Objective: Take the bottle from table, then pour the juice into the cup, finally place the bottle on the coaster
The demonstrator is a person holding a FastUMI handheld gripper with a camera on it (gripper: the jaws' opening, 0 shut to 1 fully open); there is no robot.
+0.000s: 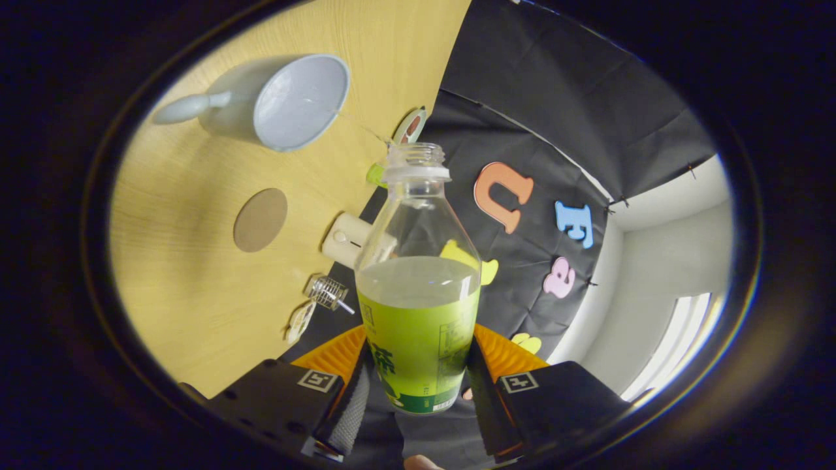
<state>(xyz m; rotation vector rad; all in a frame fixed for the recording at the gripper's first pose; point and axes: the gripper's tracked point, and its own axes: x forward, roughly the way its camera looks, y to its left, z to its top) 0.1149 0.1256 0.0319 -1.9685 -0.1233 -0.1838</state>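
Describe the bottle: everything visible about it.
The bottle is clear plastic with a green label round its lower body, uncapped, its threaded neck open. Pale liquid fills it to just above the label. Both fingers of the gripper press its labelled sides, holding it off the table. Its mouth points away from the gripper, with the cup beyond it.
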